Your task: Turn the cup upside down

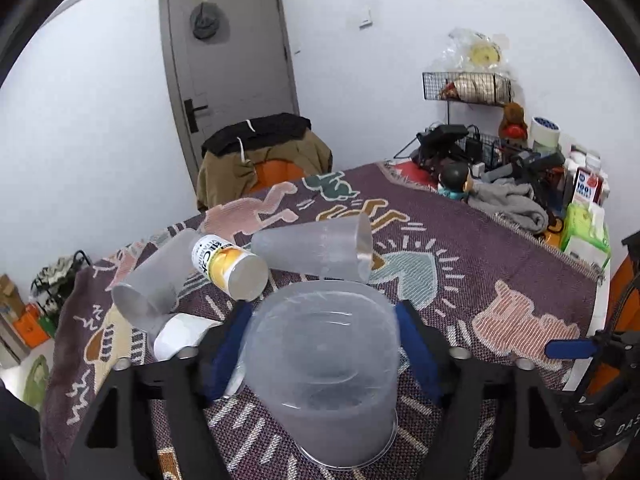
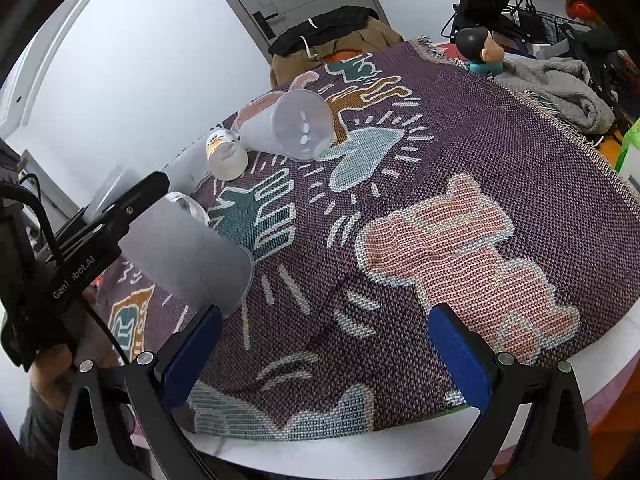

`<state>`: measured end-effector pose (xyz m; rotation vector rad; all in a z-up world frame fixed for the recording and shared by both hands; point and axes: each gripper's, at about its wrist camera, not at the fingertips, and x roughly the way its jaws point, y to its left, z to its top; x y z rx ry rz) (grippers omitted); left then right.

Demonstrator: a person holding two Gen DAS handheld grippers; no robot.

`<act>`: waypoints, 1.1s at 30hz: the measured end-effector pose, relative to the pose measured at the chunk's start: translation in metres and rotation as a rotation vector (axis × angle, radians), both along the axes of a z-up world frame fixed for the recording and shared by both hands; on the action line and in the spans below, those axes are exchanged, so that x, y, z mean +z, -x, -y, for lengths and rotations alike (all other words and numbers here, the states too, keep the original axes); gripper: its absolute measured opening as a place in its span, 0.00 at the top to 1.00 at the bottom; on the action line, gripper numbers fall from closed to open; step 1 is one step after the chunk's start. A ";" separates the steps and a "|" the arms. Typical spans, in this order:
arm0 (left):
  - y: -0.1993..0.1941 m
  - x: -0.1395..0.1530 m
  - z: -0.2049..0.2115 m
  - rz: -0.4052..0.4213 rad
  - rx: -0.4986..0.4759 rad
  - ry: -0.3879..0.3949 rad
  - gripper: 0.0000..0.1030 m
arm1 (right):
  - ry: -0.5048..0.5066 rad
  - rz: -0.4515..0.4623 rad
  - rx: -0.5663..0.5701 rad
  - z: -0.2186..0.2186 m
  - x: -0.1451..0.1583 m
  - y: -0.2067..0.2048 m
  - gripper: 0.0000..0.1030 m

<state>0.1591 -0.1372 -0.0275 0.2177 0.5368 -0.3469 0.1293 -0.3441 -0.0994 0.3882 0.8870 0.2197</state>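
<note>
A frosted clear plastic cup (image 1: 324, 364) is held between the blue pads of my left gripper (image 1: 322, 328), tilted, its rim low and close to the patterned cloth (image 1: 500, 280). The right wrist view shows the same cup (image 2: 188, 256) in the left gripper, to the left. My right gripper (image 2: 324, 356) is open and empty above the cloth's near edge (image 2: 440, 240). Two more frosted cups lie on their sides: one in the middle (image 1: 316, 250) (image 2: 290, 124), one at the left (image 1: 156, 276).
A small white and yellow bottle (image 1: 230, 266) (image 2: 226, 154) lies between the fallen cups. A white paper roll (image 1: 180, 334) lies by my left gripper. A draped chair (image 1: 264, 156), a grey towel (image 2: 560, 84), a figurine (image 2: 482, 50) and clutter stand behind.
</note>
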 end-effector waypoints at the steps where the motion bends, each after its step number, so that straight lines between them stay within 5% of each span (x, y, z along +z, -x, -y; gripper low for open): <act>1: 0.002 0.002 -0.002 0.011 0.006 0.005 0.14 | -0.001 0.001 0.001 0.000 0.000 0.000 0.00; 4: 0.005 0.010 -0.008 0.029 0.021 0.024 0.03 | -0.001 0.007 0.005 -0.001 0.001 0.000 0.00; 16: 0.022 0.034 -0.037 0.084 0.065 0.064 0.01 | 0.014 0.044 0.034 -0.010 0.010 0.005 0.00; 33: 0.069 0.043 -0.105 0.136 0.209 0.164 0.00 | 0.140 0.211 0.128 -0.044 0.051 0.025 0.00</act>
